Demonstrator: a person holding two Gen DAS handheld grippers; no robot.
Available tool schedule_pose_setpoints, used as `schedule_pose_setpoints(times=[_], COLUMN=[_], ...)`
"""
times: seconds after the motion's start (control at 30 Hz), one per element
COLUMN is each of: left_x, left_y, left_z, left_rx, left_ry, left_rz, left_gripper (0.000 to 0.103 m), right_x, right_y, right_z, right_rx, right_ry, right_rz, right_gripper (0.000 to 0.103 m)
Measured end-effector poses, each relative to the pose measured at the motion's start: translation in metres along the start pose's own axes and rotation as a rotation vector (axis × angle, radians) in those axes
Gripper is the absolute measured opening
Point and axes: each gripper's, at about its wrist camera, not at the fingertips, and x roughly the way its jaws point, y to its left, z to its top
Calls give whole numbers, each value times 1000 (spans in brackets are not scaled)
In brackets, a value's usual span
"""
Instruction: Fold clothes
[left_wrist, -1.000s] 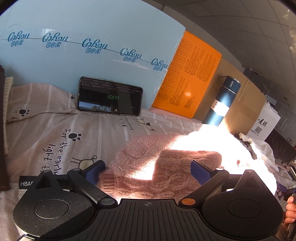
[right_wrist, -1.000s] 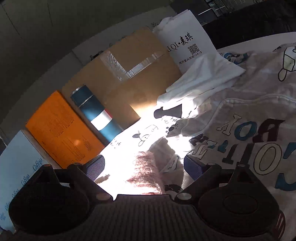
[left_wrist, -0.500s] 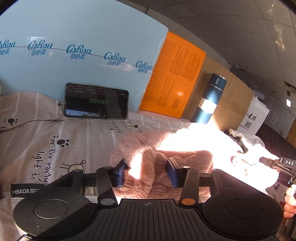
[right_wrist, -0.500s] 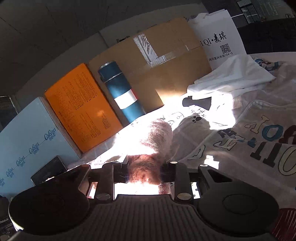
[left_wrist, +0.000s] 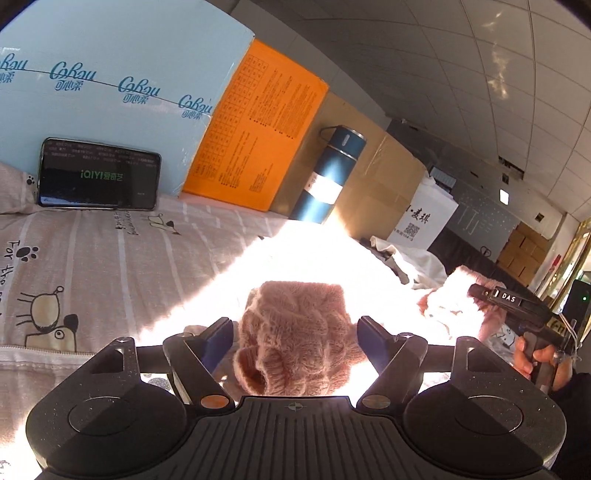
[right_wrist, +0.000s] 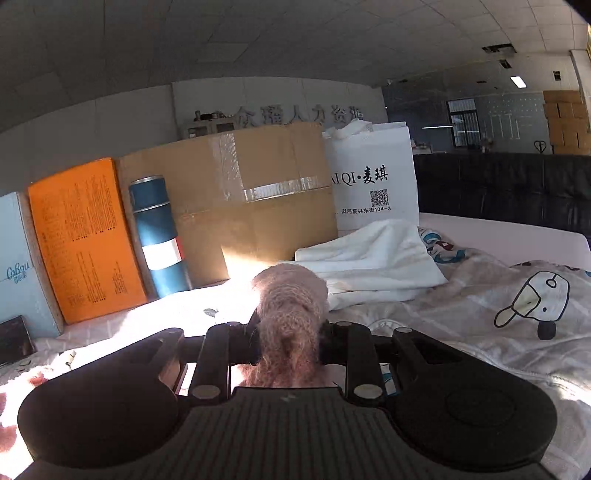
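Note:
A pink cable-knit sweater (left_wrist: 295, 332) is lifted off the bed. In the left wrist view my left gripper (left_wrist: 295, 336) holds a bunched cuff of it between its blue pads, which press its sides. My right gripper (right_wrist: 290, 343) is shut tight on another bunch of the pink sweater (right_wrist: 290, 306), which sticks up between the fingers. The right gripper also shows in the left wrist view (left_wrist: 476, 295), raised at the right with pink knit in it. Sun glare hides the cloth between the two grippers.
A phone (left_wrist: 98, 179) leans on a light blue board (left_wrist: 110, 74). An orange board (left_wrist: 258, 125), a blue flask (left_wrist: 328, 177), a cardboard box (right_wrist: 251, 206) and a white bag (right_wrist: 373, 177) line the back. White cloth (right_wrist: 369, 258) lies on the printed bedsheet (right_wrist: 498, 306).
Both grippers shut on the pink sweater and lifted it off the bed. The left gripper's jaws stand wider now than half a second ago. The right gripper rose and levelled out.

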Motion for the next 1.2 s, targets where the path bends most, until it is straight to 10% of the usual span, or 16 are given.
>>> schedule_pose_setpoints(times=[0.2,0.63,0.87,1.03,1.2], left_x=[0,-17,-27,-28,-33], left_y=[10,25,31,31,32], left_z=[0,7,10,11,11], left_rx=[-42,-149,-190,-195,-208], left_ry=[11,-103,-188,-207,-234], left_rz=[38,13,8,-9,-65], left_gripper=[81,83,87,87,87], right_x=[-13,-91,-88,-67,-69], right_y=[68,195,208,212,184], right_z=[-11,-80,-80,-76,-51], right_rx=[-182,-681,-634,-553,-277], right_ry=[-209,-357,-113,104,211], right_rz=[-127,284,543,704,922], right_gripper=[22,23,29,72,86])
